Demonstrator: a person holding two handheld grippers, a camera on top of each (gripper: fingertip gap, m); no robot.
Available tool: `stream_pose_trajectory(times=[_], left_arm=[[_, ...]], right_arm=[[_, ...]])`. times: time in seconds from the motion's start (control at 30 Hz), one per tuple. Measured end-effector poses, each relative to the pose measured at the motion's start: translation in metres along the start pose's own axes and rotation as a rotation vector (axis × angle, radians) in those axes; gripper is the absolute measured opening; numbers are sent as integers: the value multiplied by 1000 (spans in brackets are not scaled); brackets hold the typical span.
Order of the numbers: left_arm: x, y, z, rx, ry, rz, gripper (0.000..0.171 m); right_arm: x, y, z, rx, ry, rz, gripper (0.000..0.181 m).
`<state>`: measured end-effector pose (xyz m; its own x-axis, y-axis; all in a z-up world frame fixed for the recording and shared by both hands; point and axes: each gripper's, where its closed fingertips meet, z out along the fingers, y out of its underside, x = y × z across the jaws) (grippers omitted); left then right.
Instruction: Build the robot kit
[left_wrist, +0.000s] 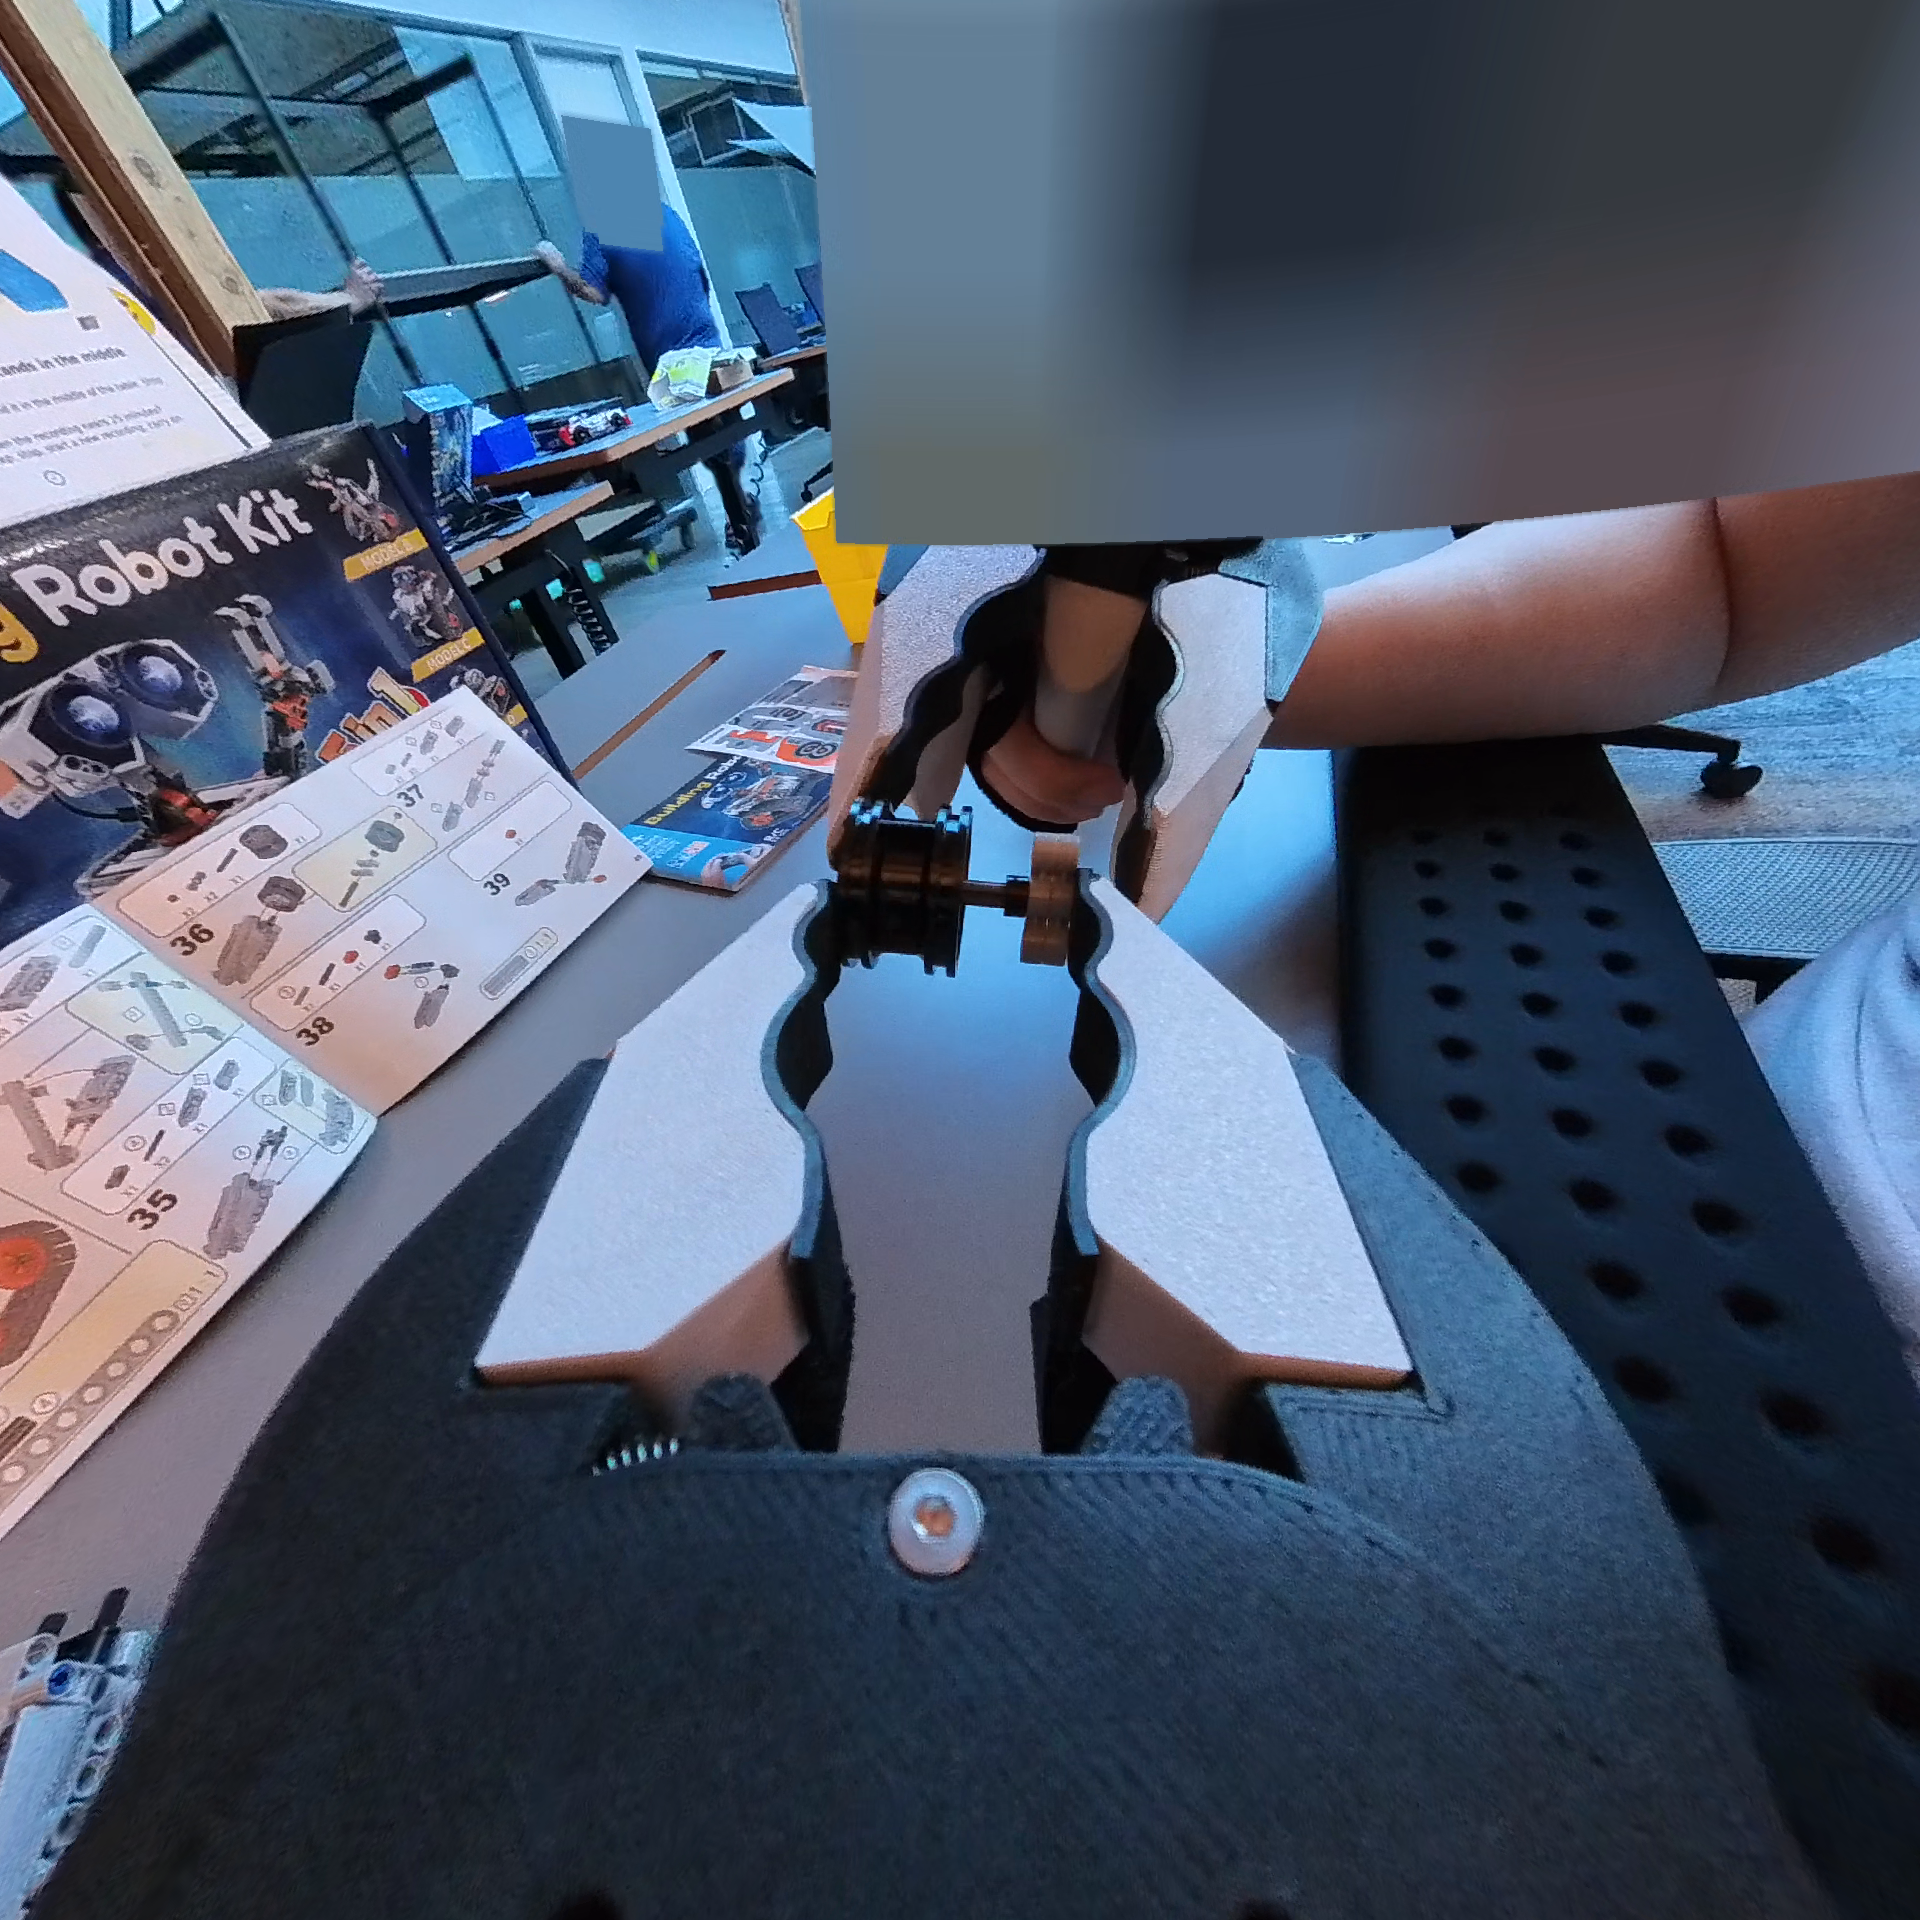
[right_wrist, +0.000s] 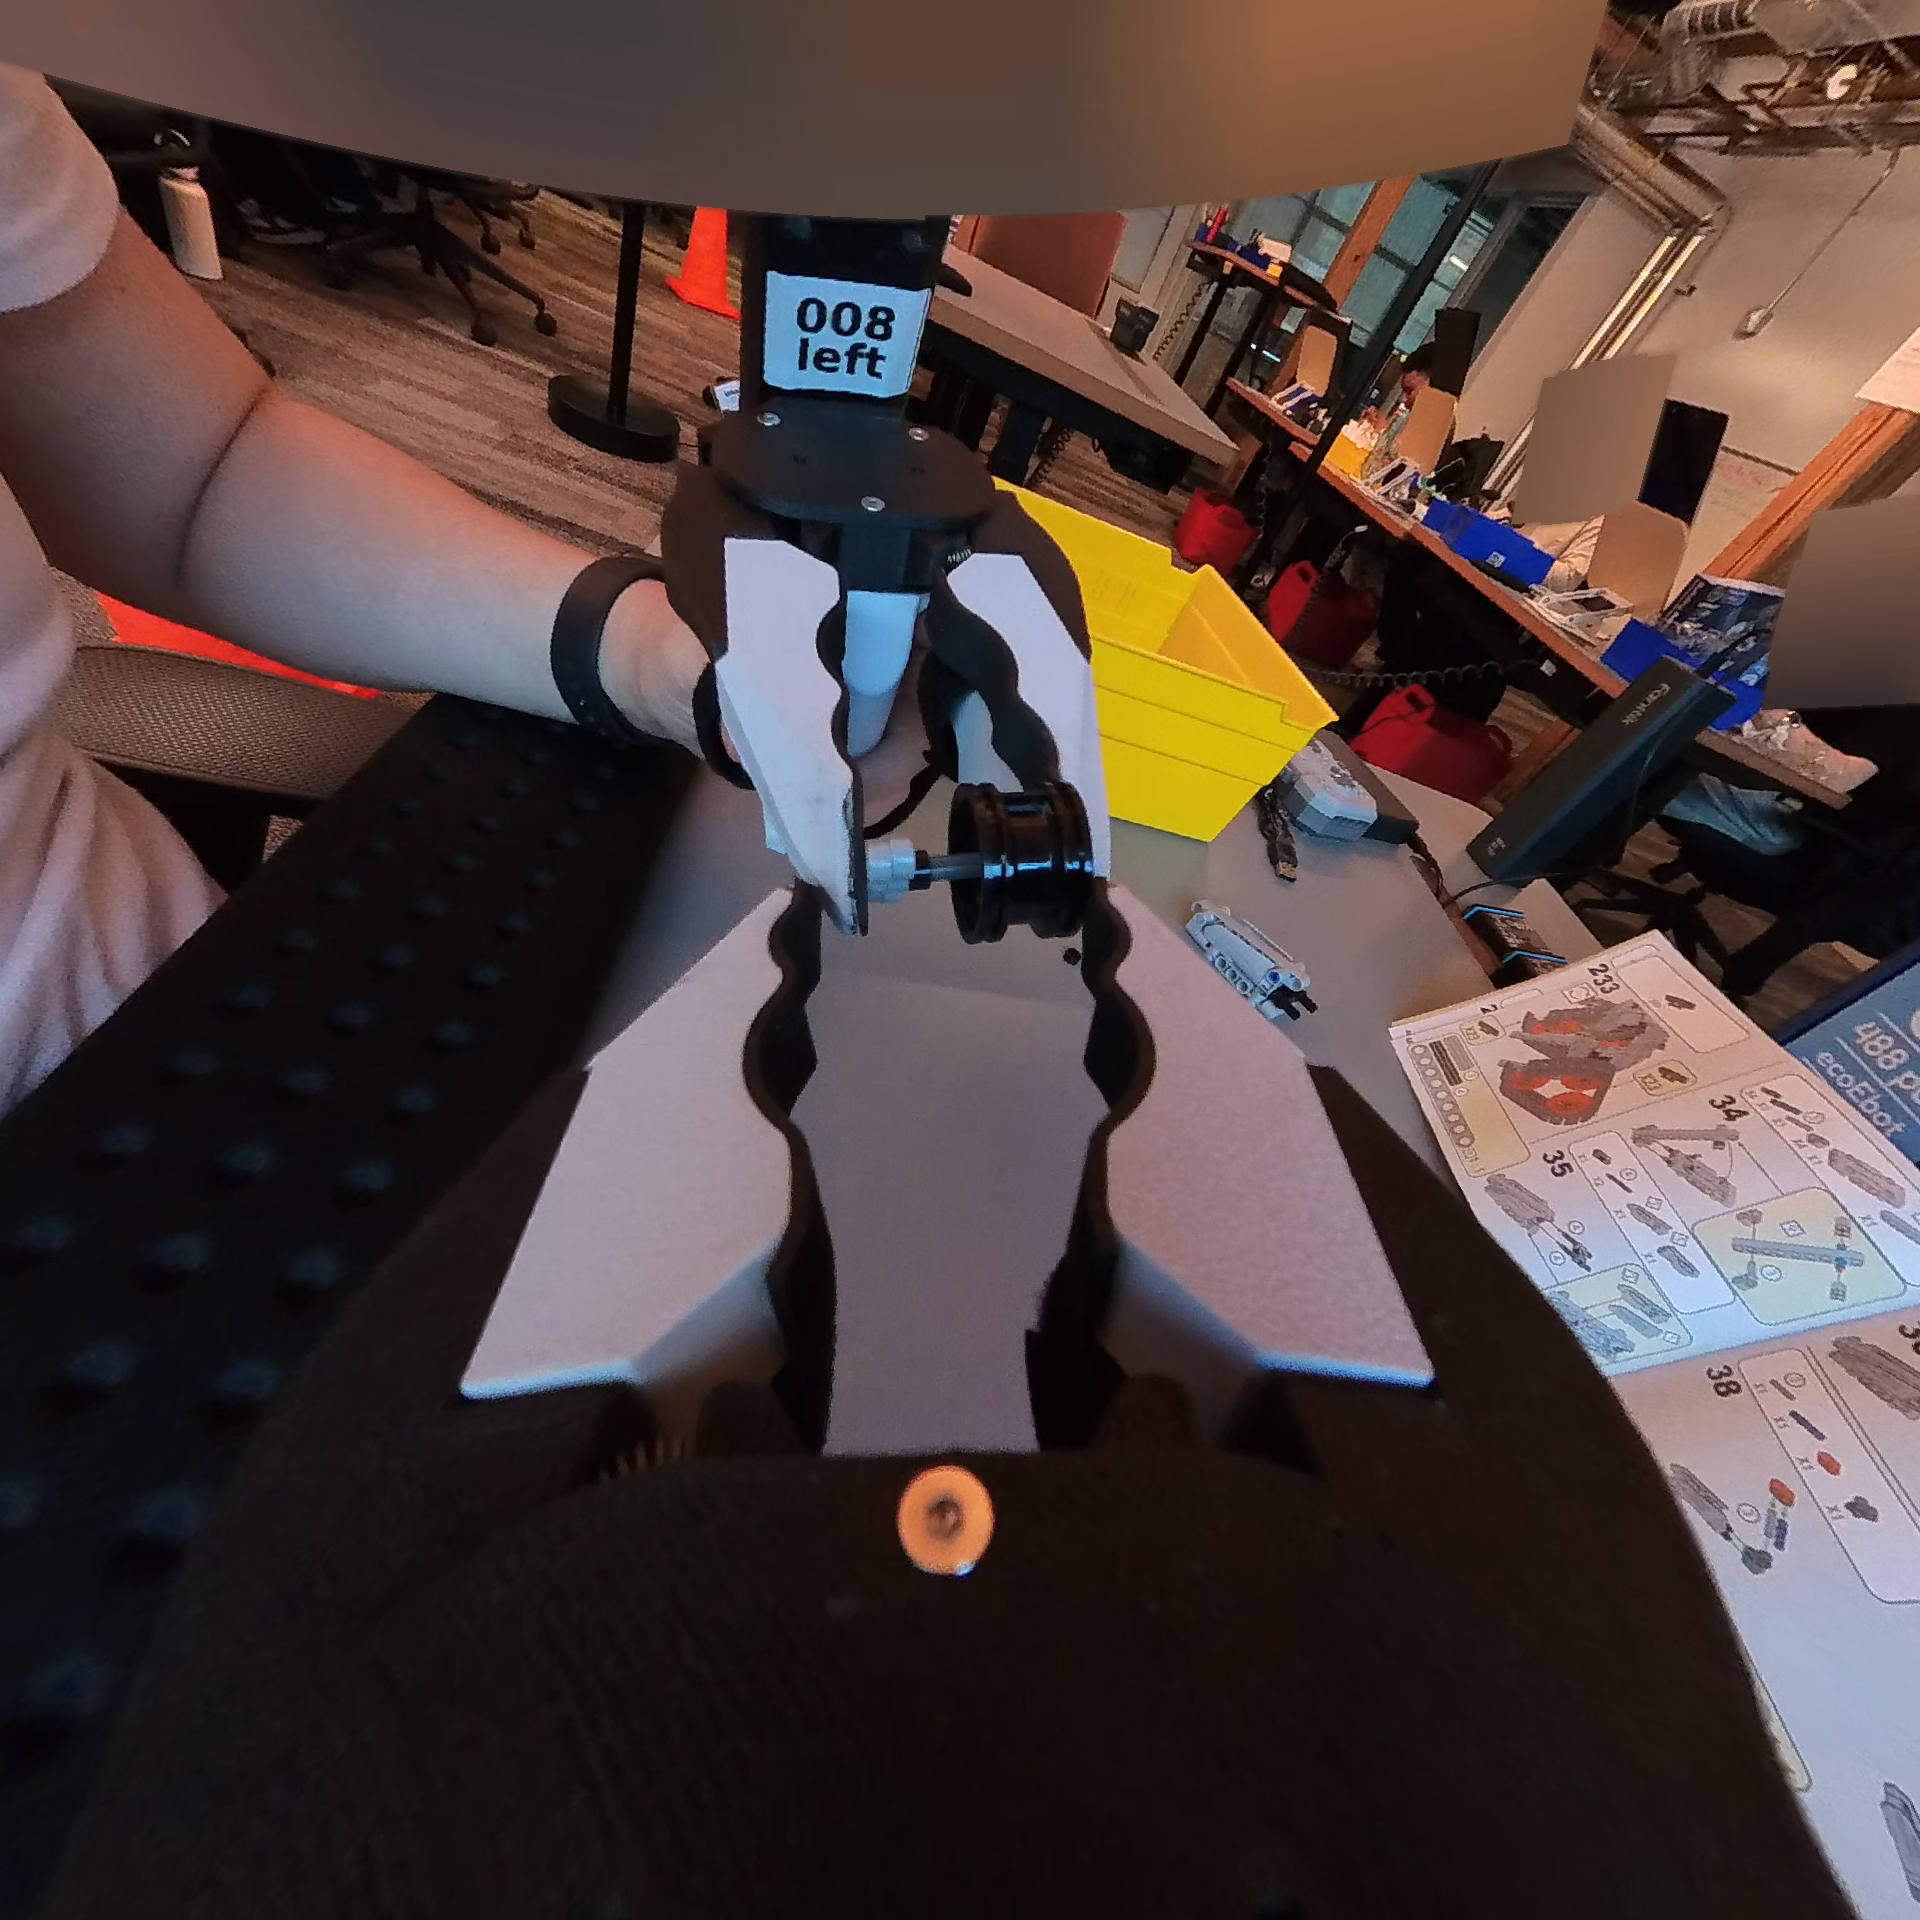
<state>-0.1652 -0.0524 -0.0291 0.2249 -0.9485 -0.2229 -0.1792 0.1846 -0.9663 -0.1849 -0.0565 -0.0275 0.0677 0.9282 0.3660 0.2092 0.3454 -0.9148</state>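
A black wheel hub (left_wrist: 899, 894) sits on a short dark axle with a small grey bush (left_wrist: 1049, 899) at the other end. My left gripper (left_wrist: 954, 899) is shut on this assembly lengthwise, one tip on the hub's face and one on the bush, above the grey table (left_wrist: 935, 1143). The right wrist view shows the hub (right_wrist: 1023, 862) and the bush (right_wrist: 891, 868) between the left gripper's (right_wrist: 971, 883) fingers. My right gripper (right_wrist: 951, 909) faces it from the other side. It is open, with its tips just outside and under the assembly. It also shows in the left wrist view (left_wrist: 997, 836).
An open instruction booklet (left_wrist: 312, 987) (right_wrist: 1662, 1143) and a kit box (left_wrist: 187, 644) lie at one side. A yellow bin (right_wrist: 1195, 665), a grey unit with a cable (right_wrist: 1330, 795) and a small grey built piece (right_wrist: 1247, 961) stand beyond. A black perforated panel (left_wrist: 1538, 1039) borders the table. The grippers are tip to tip, or close to it. From either gripper's tips it is about 15 cm to the black perforated panel (left_wrist: 1538, 1039). It turns up in the right wrist view (right_wrist: 58, 1448) as well.
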Motion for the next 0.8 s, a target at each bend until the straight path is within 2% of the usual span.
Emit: stream_pose_trajectory(times=[0.8], left_arm=[[-3,0,1,-17,-41,41,40]], right_arm=[[3,2,0,-18,12,12,48]])
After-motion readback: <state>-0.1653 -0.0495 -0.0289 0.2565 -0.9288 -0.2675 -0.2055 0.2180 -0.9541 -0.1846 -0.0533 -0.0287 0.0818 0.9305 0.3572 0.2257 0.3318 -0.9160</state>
